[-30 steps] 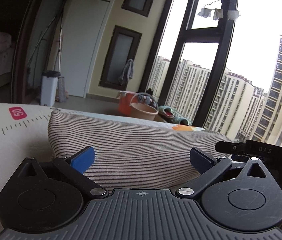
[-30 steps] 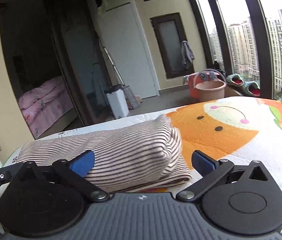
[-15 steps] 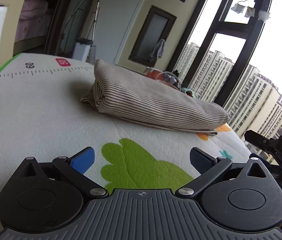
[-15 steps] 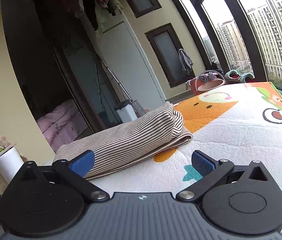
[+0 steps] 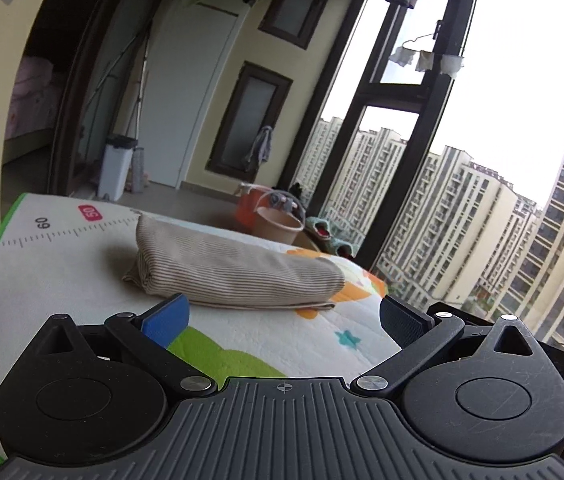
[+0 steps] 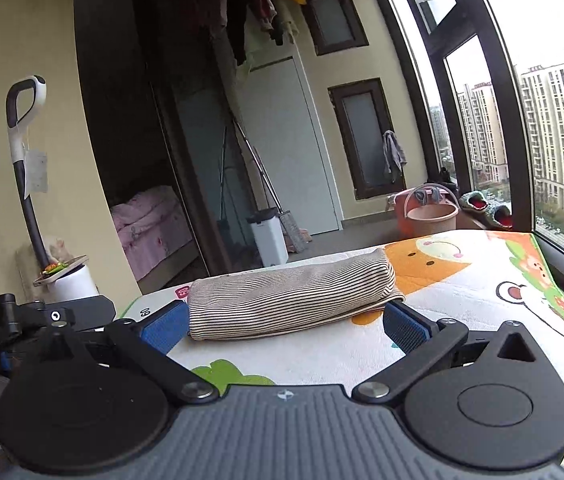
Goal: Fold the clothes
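brown-and-cream striped shirt on a white cartoon mat, orange and green patches around the shirt; blue pads.

The left black two-finger gripper with blue pads is held level and low, its jaws spread wide with nothing gripped between them. The right black two-finger gripper with blue pads is likewise held level, jaws spread wide and empty. The left unit's body is seen at the right view's left edge.
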A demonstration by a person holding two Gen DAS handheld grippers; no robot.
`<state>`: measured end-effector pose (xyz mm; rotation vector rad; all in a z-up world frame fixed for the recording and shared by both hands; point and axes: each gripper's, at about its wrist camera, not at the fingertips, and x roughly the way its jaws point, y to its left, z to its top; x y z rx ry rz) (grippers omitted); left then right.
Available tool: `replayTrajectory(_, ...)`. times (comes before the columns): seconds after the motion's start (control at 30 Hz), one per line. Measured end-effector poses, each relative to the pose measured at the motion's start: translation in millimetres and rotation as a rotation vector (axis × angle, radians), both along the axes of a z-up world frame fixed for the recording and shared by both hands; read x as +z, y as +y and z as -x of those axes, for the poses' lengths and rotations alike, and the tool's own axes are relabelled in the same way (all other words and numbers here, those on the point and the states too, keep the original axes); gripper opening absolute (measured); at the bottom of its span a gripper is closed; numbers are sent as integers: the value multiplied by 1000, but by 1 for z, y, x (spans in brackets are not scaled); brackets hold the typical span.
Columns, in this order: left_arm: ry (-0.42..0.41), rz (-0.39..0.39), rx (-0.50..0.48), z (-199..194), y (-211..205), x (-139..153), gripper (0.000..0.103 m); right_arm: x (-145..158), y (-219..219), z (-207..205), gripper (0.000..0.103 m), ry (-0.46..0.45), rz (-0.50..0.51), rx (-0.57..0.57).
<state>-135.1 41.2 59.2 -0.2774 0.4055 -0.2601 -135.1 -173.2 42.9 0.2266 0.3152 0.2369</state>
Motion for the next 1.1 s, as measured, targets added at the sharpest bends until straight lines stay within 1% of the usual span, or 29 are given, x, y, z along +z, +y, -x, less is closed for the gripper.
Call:
replayTrajectory(0.03,10,-39,30,5,-6,2,103,3,3,4,103,2,15,-12)
replayTrajectory(0.1,29,-128,54,13,-20,4,103,4,9,10,103,18,50,-34)
replayTrajectory(0.17,2,-169,34,22,-28,5,103,6,15,17,103,33,86,-56)
replayTrajectory(0.27,-10,-181,34,28,-31,8,103,3,17,21,103,51,100,-52)
replayTrajectory(0.4,32,-192,46,25,-33,5,103,1,12,23,103,58,73,-58)
replayTrajectory(0.57,66,-205,64,24,-32,0,103,-2,6,25,103,69,41,-66)
replayTrajectory(0.63,79,-210,70,23,-31,-2,103,-6,5,32,103,83,37,-60)
replayTrajectory(0.9,134,-227,71,18,-32,-9,103,-11,10,31,103,108,38,-18)
replayTrajectory(1.1,153,-215,69,16,-28,-10,103,-14,14,31,103,118,43,1)
